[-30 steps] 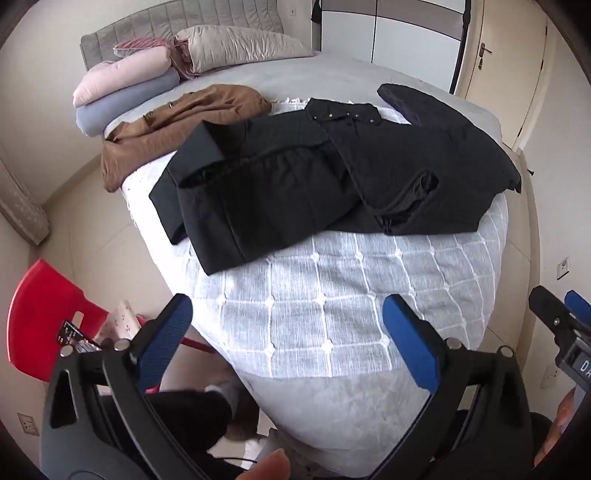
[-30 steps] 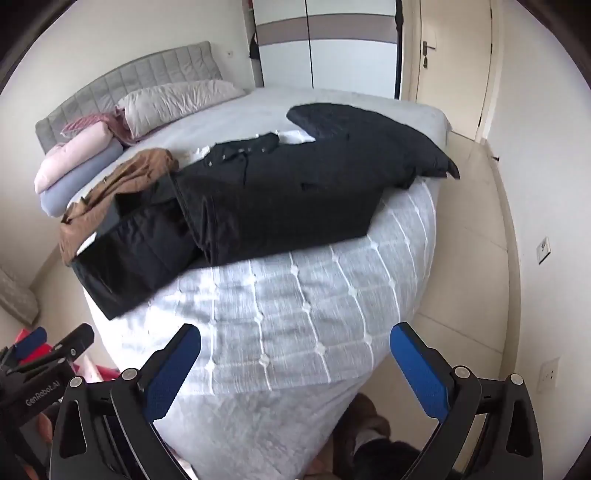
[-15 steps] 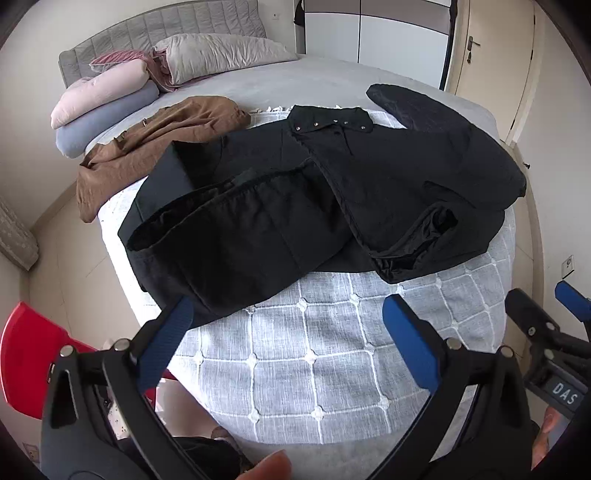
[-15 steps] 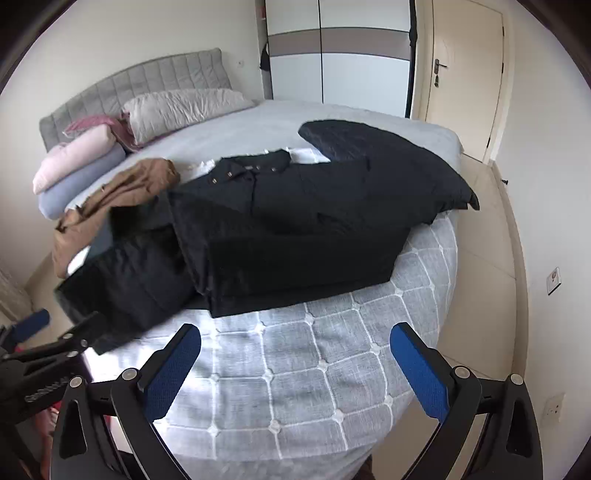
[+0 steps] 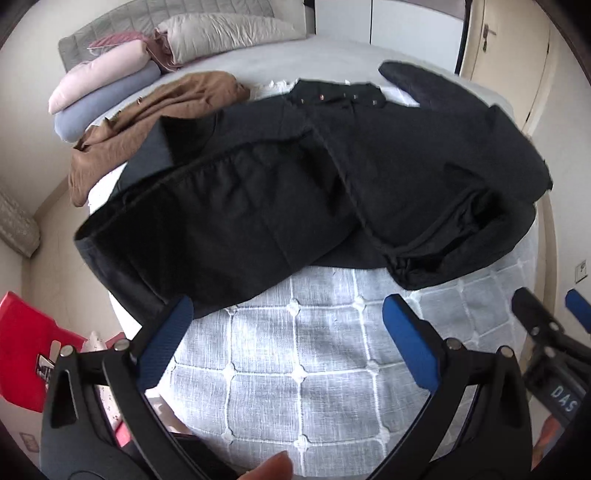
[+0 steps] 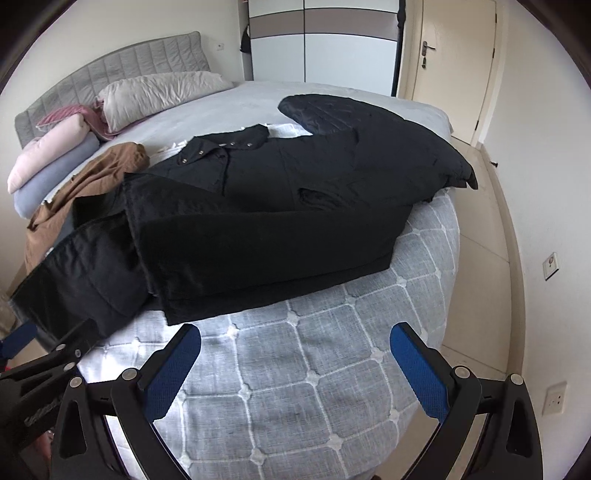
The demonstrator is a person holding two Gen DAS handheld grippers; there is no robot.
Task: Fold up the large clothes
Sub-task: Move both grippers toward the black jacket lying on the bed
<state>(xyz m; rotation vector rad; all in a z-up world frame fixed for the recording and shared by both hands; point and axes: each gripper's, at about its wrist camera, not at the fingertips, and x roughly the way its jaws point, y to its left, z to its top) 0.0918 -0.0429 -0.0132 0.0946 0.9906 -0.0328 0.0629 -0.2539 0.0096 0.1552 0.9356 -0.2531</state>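
Observation:
A large black coat (image 5: 314, 177) lies spread across the bed, collar with metal snaps at the far side; it also shows in the right wrist view (image 6: 277, 206). Its lower hem faces me. My left gripper (image 5: 288, 321) is open and empty, just short of the coat's near left hem. My right gripper (image 6: 295, 350) is open and empty above the quilt, just short of the coat's near edge. The right gripper shows at the right edge of the left wrist view (image 5: 546, 332).
The bed has a grey-white quilted cover (image 5: 295, 350). A brown garment (image 5: 159, 114) lies left of the coat. Rolled pink and blue bedding (image 5: 99, 85) and a pillow (image 5: 221, 33) sit by the headboard. A red chair (image 5: 26, 350) stands at the left. A door (image 6: 450, 62) is at the right.
Both grippers have moved forward toward the bed and the coat, which now fills more of each view. Both stay open.

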